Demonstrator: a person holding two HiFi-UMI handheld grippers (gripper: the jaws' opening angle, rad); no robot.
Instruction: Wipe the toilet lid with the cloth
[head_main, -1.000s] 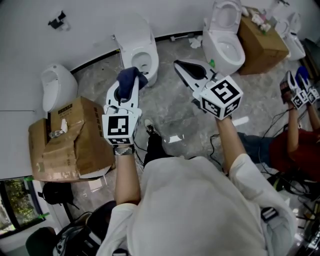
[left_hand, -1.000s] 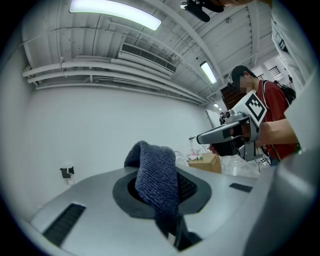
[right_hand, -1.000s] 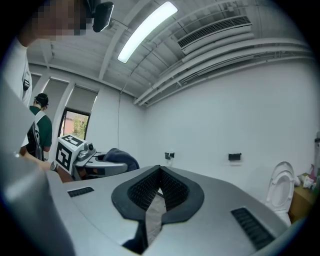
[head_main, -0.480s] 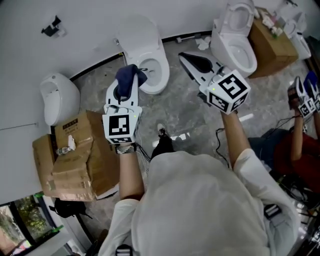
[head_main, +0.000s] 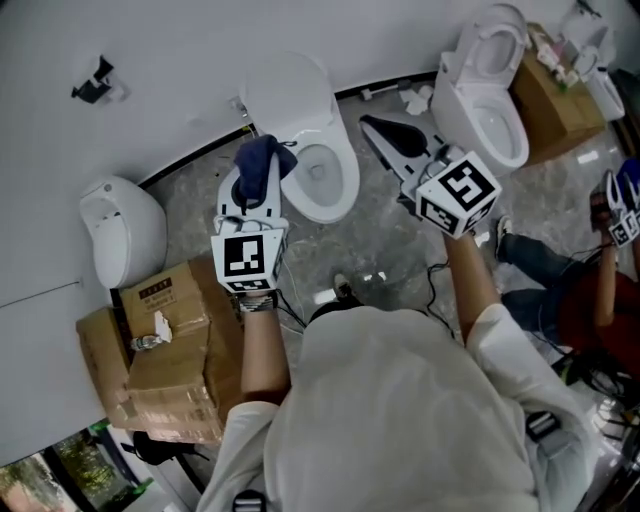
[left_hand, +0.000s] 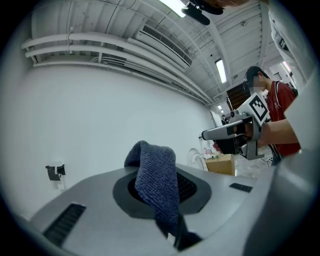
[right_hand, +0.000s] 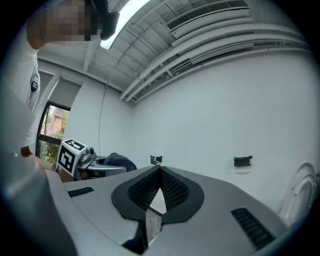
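Left claw (head_main: 248, 195) is shut on the cloth (head_main: 262, 160). Dark blue fabric is pinched between the jaws, bunched above them and hanging over the front. Right claw (head_main: 380, 132) is closed and empty; in the right gripper view the pads (right_hand: 150, 192) are seen pressed together with nothing between.

Key relation: the toilet lid (head_main: 288, 95) lies just ahead of the cloth-carrying left claw, slightly to its right in the head view, against the wall (head_main: 180, 60). The lid is read as raised, with the open bowl (head_main: 325, 180) below it, nearer the person. The lid's long axis is judged to run roughly away from the person, in line with the way the left claw points.

Left claw is clearly nearer the lid; the right claw is held off to the right, between this toilet and a second toilet (head_main: 490, 95). No contact between cloth and lid is shown. The left gripper view shows only wall ahead, so the claw is probably held above the lid. A forward and downward reach by the left claw is judged to be needed.
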